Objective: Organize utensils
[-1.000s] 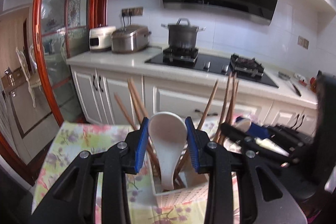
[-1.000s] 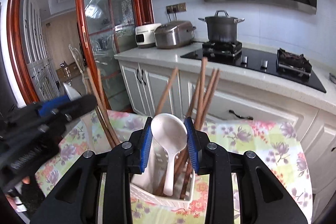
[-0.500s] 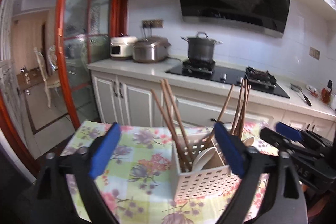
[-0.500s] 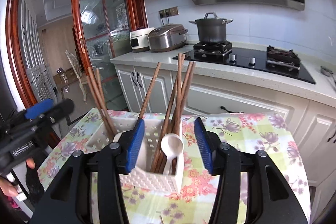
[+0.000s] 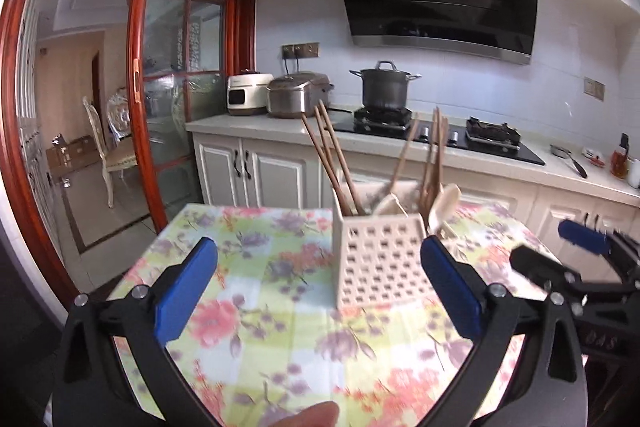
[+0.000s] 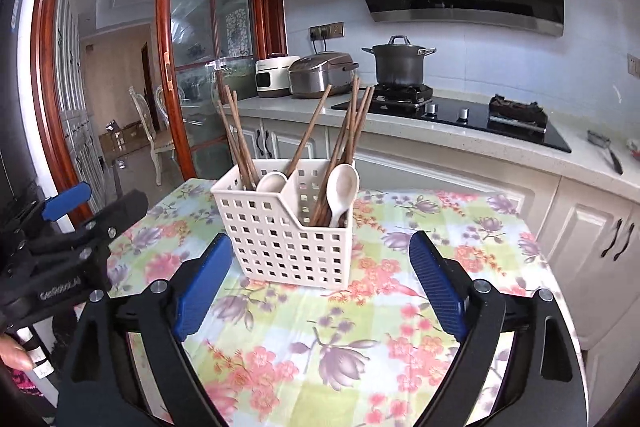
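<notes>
Nearest in the right wrist view is the right claw (image 6: 320, 283), blue pads spread wide with nothing between them; its jaws have only just been opening. Same story in the left wrist view: the left claw (image 5: 318, 291) is spread as far as it goes, also freshly opened, nothing pinched. Both hang over the near part of the worktop (image 6: 400, 359), a small table under a floral plastic cloth in pinks, greens and purples.

Past the pads, roughly mid-worktop and a bit toward the far edge, stands the white perforated plastic utensil caddy (image 6: 286, 239). It has two compartments. In the right wrist view the right one holds a white ceramic soup spoon (image 6: 341, 189), bowl up, plus a bunch of brown wooden chopsticks (image 6: 352, 131); the left one holds a second white spoon (image 6: 271, 182) and more chopsticks (image 6: 236, 135) leaning out toward the left.

So I'd say the drop-off step is over: each spoon sits in its slot and both claws are clear of the caddy. I can't spot any loose utensils on the cloth. Next move, if there is one, probably just needs the claws kept away from those leaning chopsticks, or maybe tidying them upright.

Far back there's the white kitchen counter (image 6: 400, 135) with a steel stockpot (image 6: 400, 61) on the hob.
</notes>
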The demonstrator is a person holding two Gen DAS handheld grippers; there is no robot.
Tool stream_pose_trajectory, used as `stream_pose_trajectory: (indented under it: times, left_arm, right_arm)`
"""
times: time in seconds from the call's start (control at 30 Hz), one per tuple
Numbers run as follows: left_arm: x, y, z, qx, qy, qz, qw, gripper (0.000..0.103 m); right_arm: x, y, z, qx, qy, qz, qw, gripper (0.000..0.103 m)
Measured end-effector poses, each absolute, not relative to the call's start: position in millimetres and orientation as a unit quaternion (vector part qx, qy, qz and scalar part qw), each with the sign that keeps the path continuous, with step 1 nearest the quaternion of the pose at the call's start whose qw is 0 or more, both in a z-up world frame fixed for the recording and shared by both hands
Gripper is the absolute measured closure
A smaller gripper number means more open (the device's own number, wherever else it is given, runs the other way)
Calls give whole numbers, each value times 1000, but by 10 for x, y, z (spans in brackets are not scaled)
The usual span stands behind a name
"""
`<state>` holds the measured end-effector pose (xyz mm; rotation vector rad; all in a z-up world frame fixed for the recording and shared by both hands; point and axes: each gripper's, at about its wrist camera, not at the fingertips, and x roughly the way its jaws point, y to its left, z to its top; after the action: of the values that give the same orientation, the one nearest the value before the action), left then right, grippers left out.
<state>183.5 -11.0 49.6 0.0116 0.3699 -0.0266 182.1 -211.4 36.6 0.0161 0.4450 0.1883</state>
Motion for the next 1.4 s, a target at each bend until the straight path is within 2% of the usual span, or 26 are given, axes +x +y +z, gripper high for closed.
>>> stream_pose_trajectory:
  times: [0.57,1.4]
  left_arm:
    - [1626,-78,660,-11,212,-43,976,5]
    - [1590,-132,651,-7,229,-65,971,5]
  right_arm:
    - [1553,-2198,660,3,234,118,965,19]
    - [1568,-2240,605,-3,236,100,967,19]
